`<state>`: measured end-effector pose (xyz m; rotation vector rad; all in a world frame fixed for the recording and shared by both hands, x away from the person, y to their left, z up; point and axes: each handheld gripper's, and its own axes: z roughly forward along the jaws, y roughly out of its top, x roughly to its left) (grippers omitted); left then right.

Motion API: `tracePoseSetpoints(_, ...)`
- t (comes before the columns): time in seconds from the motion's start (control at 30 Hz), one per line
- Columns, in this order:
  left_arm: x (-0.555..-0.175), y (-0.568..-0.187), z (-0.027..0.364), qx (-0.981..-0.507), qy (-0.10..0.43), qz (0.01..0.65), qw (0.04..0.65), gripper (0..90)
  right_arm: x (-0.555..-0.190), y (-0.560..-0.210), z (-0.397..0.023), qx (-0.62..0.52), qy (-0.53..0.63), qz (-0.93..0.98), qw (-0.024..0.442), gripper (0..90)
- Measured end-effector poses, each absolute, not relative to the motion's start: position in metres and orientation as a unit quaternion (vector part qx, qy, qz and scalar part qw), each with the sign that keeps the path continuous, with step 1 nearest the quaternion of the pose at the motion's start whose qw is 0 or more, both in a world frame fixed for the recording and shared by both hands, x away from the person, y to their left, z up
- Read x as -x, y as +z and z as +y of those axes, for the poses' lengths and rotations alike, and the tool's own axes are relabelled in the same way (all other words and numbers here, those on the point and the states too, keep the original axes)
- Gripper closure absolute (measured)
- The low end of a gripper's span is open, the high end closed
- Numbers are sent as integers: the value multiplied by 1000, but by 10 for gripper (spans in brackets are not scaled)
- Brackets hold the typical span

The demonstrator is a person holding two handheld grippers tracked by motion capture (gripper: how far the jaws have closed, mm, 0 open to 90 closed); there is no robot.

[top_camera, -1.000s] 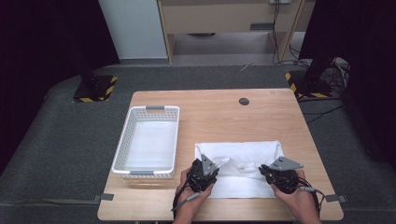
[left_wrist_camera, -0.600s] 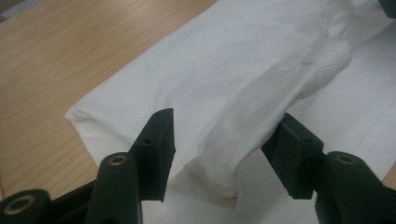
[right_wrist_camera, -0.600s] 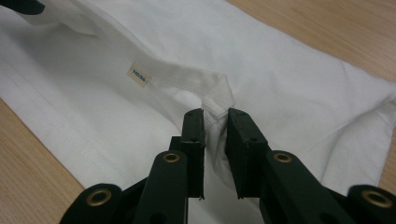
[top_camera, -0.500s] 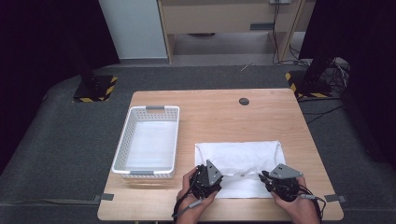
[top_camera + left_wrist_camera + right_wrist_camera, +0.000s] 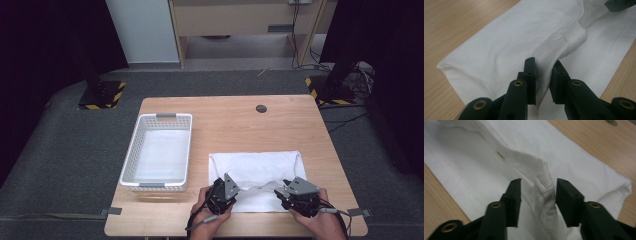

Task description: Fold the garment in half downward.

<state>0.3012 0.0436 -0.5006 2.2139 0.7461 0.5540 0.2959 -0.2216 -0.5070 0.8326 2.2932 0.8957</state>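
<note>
A white cloth (image 5: 255, 167) lies flat on the front right of the wooden table (image 5: 240, 125). Its near layer (image 5: 574, 37) is raised in a ridge between my two grippers. My left gripper (image 5: 234, 190) is at the cloth's near left part. Its jaws (image 5: 544, 67) have just been closing and now pinch a fold of the cloth. My right gripper (image 5: 281, 191) is at the near right part. Its jaws (image 5: 537, 187) have just been opening. The ribbed hem (image 5: 544, 182) stands loose between them, leaning on one pad.
A white plastic basket (image 5: 152, 186) stands empty on the left half of the table. A small dark round grommet (image 5: 261, 108) sits near the far edge. Bare wood runs beyond the cloth and to its right. My right gripper's tip (image 5: 621, 5) shows far off in the left gripper view.
Both hands have drawn slightly toward the near table edge. The cloth's near layer now stands up in a ridge between the grippers.
</note>
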Motion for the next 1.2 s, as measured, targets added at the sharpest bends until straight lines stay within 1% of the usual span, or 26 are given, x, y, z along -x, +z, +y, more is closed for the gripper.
tracePoseSetpoints(0.03,-301,-500,44,-859,214,291,363,774,-295,-506,-221,-307,330,852,267,677)
tracePoseSetpoints(0.1,-300,-498,45,-857,212,295,366,774,-293,-500,-222,-309,333,850,265,747)
tracePoseSetpoints(0.17,-300,-497,46,-857,210,296,366,770,-292,-498,-222,-311,336,849,264,753)
tracePoseSetpoints(0.3,-296,-497,47,-858,201,303,364,735,-287,-490,-223,-305,341,851,256,730)
tracePoseSetpoints(0.33,-293,-495,47,-855,198,308,368,689,-283,-489,-223,-299,342,854,254,726)
tracePoseSetpoints(0.47,-287,-490,47,-850,191,311,380,635,-278,-490,-223,-301,342,856,245,655)
tracePoseSetpoints(0.57,-282,-485,48,-846,185,311,391,593,-277,-489,-228,-312,352,848,244,618)
tracePoseSetpoints(0.73,-281,-480,52,-836,180,321,407,558,-286,-495,-239,-352,353,833,241,545)
tracePoseSetpoints(0.87,-286,-488,52,-843,195,324,383,507,-296,-508,-245,-377,330,836,226,469)
tracePoseSetpoints(0.93,-292,-499,56,-851,197,335,354,477,-297,-516,-247,-383,318,839,220,433)
tracePoseSetpoints(1.03,-304,-516,63,-858,191,355,318,448,-295,-526,-250,-389,309,842,210,405)
tracePoseSetpoints(1.13,-311,-524,68,-856,179,373,309,422,-291,-533,-254,-387,317,841,208,394)
tracePoseSetpoints(1.2,-314,-526,70,-854,175,379,311,405,-291,-534,-257,-394,326,836,198,386)
